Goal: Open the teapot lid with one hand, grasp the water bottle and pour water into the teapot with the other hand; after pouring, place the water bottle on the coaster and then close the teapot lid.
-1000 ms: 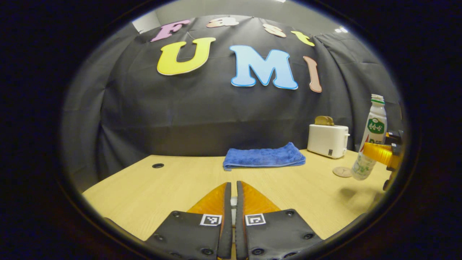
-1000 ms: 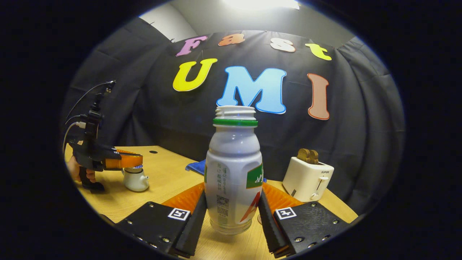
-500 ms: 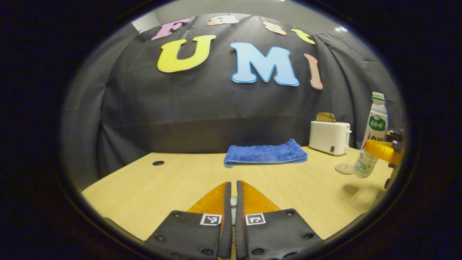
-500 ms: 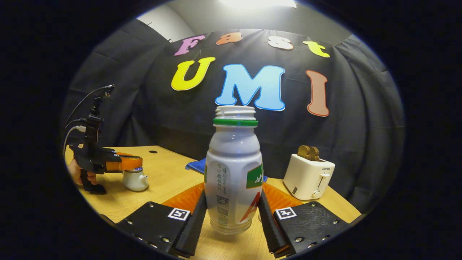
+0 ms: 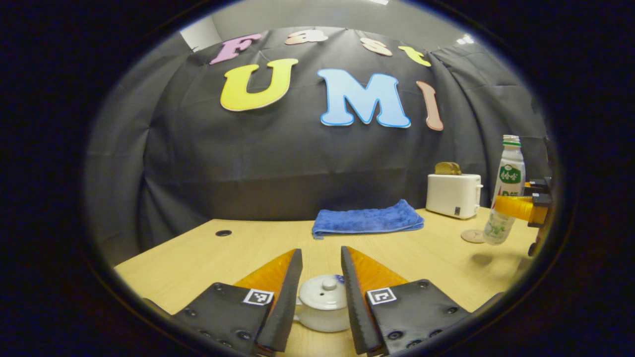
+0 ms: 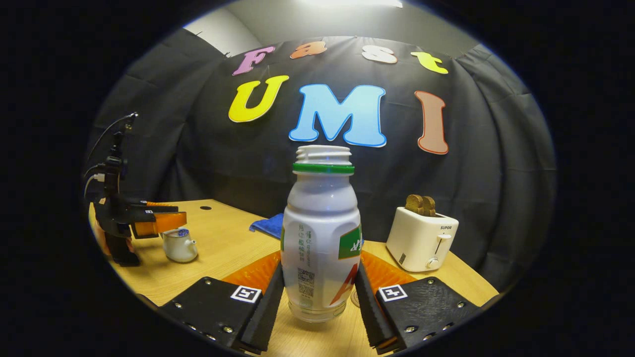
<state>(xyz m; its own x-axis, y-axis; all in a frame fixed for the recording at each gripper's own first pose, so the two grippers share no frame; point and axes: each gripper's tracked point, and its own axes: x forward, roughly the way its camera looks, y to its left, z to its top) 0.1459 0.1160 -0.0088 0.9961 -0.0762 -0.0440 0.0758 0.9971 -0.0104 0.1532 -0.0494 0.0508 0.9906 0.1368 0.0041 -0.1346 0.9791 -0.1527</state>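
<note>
A small white teapot [image 5: 322,305] stands on the wooden table with its lid [image 5: 325,292] seated on it. My left gripper [image 5: 321,255] is open above it, one finger on each side, touching nothing. From the right gripper view, that gripper [image 6: 163,223] hovers just over the teapot [image 6: 179,245] at the far left. My right gripper [image 6: 320,277] is shut on a white, uncapped water bottle [image 6: 321,218], held upright. In the left gripper view the bottle [image 5: 507,191] hangs slightly above the table, just right of the round coaster [image 5: 473,236].
A folded blue towel [image 5: 367,220] lies at the back of the table. A white toaster [image 5: 452,194] with bread in it stands at the back right, near the coaster. A hand [image 6: 101,238] holds the left gripper. A small cable hole [image 5: 223,232] is at the back left.
My left gripper has gone from shut to open, and the teapot with its lid on now shows between its fingers. The right gripper still holds the bottle, nearly unmoved.
</note>
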